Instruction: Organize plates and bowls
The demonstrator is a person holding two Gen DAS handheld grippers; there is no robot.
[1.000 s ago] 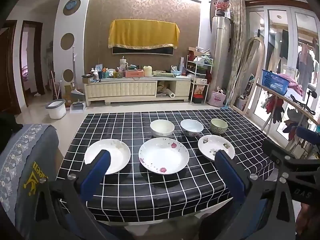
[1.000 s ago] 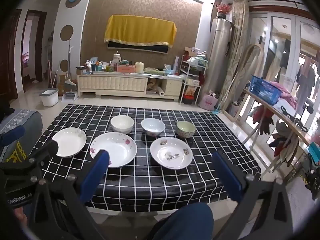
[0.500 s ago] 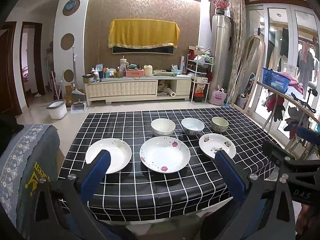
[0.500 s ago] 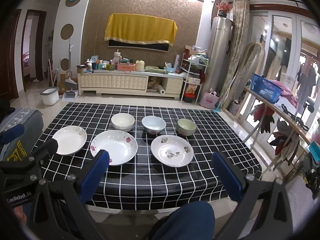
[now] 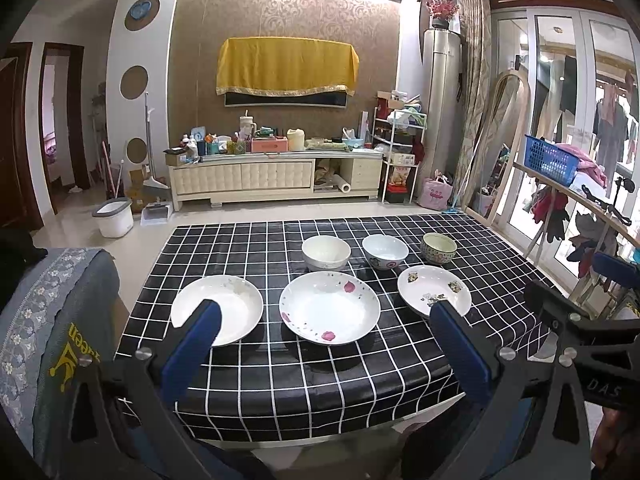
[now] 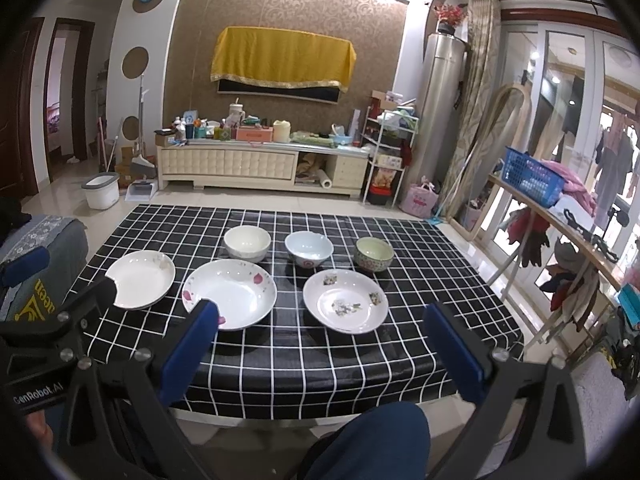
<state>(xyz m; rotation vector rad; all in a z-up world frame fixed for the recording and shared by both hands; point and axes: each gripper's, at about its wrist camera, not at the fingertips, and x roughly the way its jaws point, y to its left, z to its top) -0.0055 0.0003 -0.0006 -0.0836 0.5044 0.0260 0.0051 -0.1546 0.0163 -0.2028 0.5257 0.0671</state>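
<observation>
Three plates lie in a row on the black checked table [image 5: 248, 248]: a plain white plate [image 5: 224, 306] on the left, a large plate with pink petals [image 5: 329, 307] in the middle, a small patterned plate [image 5: 434, 290] on the right. Behind them stand a white bowl [image 5: 326, 252], a pale blue bowl [image 5: 385, 251] and a green patterned bowl [image 5: 438, 248]. My left gripper [image 5: 326, 344] hangs open above the near table edge, holding nothing. My right gripper [image 6: 326, 340] is also open and empty, in front of the small patterned plate [image 6: 345, 300] and the petal plate [image 6: 229, 294].
A grey covered chair [image 5: 52, 320] stands at the table's left. A rail with a blue basket [image 5: 551, 159] and hanging clothes runs along the right. A person's knee [image 6: 376, 440] shows below the right gripper. A low cabinet [image 5: 276, 176] stands against the far wall.
Both views have crept slightly, and the plates and bowls sit a touch higher in frame. Both grippers stay open. No dish has moved.
</observation>
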